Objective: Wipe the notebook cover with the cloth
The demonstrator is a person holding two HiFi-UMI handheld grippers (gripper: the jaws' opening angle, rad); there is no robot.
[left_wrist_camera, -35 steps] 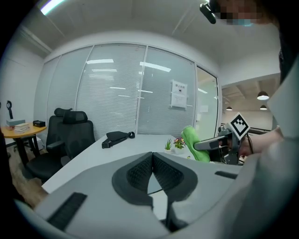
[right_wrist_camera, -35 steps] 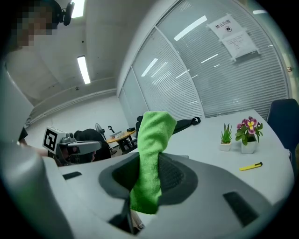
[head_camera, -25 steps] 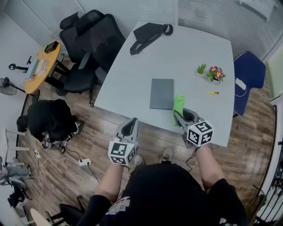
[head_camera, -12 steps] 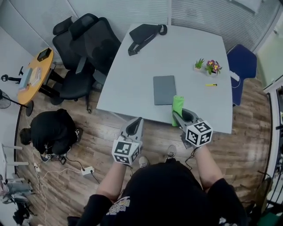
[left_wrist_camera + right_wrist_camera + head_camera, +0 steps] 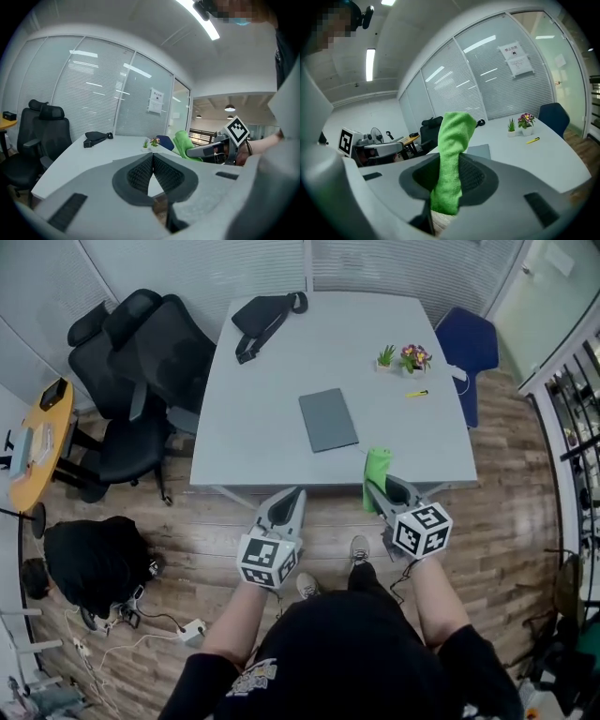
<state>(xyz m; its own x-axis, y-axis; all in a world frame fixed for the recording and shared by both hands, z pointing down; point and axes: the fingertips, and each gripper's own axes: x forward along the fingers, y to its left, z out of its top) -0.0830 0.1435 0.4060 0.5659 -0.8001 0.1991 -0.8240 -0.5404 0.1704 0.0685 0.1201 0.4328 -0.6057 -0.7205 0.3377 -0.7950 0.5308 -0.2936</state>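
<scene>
A grey notebook [image 5: 328, 420] lies flat near the middle of the pale table [image 5: 262, 442]; its far corner shows behind the cloth as the notebook [image 5: 480, 151]. My right gripper [image 5: 375, 486] hovers just off the table's near edge, shut on a bright green cloth [image 5: 377, 472] that stands up from the jaws, the cloth [image 5: 452, 159]. My left gripper [image 5: 290, 499] is held off the near edge too, jaws shut with nothing between them; the left gripper [image 5: 152, 161] points toward the table.
A black pouch [image 5: 262, 317] lies at the table's far left. Two small potted plants [image 5: 403, 357] and a yellow pen [image 5: 417, 393] sit far right. Black office chairs [image 5: 131, 362] stand to the left, a blue chair [image 5: 466, 348] to the right. A person crouches on the floor [image 5: 94, 563].
The view has shifted, so the table and notebook now appear farther from both grippers. The grippers keep their places in front of me, the right still holding the cloth.
</scene>
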